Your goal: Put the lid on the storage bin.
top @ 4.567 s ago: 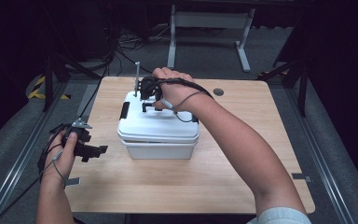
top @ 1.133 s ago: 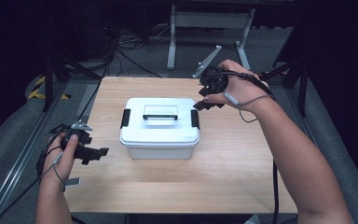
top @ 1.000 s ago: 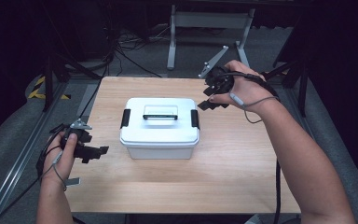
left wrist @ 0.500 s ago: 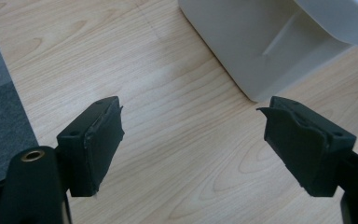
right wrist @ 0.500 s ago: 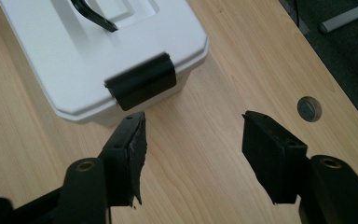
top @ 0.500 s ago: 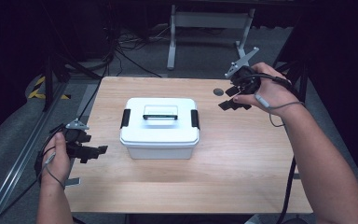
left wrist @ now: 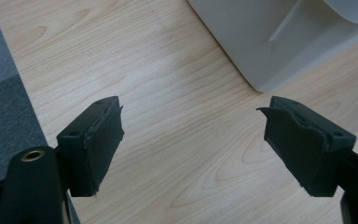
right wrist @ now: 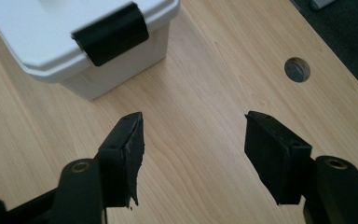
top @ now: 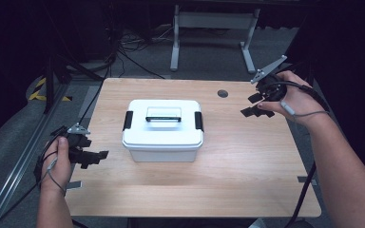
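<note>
Two bare forearms are seen, with no sleeve over either. Each hand [top: 59,159] is wrapped around a black hand-held gripper [top: 97,157], and the right hand [top: 292,102] carries its own hand-held gripper [top: 250,105]. A grey three-cornered plate [top: 269,69] is fixed on top of the right one, a smaller grey plate [top: 77,128] on the left. Thin grey cables [top: 52,175] are looped round the wrists. The black jaws are faced with ragged-edged pads [left wrist: 107,135], and brass-coloured screw holes [right wrist: 80,167] are set in the arms behind them.

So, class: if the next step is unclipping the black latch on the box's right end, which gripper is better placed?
Probably the right gripper: it hovers open beside that end, and the latch lies ahead of its fingers. The left gripper is across the box.
</note>
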Demonstrator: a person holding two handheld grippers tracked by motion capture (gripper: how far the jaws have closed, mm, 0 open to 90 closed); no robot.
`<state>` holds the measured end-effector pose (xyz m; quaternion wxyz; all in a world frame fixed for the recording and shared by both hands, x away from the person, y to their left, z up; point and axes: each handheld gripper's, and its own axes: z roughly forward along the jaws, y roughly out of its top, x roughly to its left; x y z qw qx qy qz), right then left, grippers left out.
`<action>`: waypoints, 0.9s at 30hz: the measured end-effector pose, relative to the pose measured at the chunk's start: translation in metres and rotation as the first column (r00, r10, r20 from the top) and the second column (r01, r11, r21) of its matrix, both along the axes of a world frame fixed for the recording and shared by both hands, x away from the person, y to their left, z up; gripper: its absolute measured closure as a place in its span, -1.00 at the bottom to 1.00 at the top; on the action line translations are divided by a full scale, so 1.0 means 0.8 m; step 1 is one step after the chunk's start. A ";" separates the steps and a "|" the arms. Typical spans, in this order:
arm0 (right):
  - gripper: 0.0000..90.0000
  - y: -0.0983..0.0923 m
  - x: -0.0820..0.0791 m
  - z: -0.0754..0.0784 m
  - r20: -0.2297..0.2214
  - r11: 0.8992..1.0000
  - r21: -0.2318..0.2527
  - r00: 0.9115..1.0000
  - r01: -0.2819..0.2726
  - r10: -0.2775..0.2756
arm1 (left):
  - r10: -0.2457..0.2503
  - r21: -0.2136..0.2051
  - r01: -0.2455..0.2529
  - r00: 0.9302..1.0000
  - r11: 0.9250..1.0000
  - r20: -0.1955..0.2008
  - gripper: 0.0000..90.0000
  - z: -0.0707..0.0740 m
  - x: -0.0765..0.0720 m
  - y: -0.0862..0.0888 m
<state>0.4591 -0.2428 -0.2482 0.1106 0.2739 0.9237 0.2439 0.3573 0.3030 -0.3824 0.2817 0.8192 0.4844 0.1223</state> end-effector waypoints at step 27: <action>-0.14 -0.075 0.000 -0.128 -0.080 0.988 0.053 0.987 0.143 -0.139 | -0.009 -0.017 0.009 1.000 1.000 -0.012 -0.54 -0.007 0.008 -0.003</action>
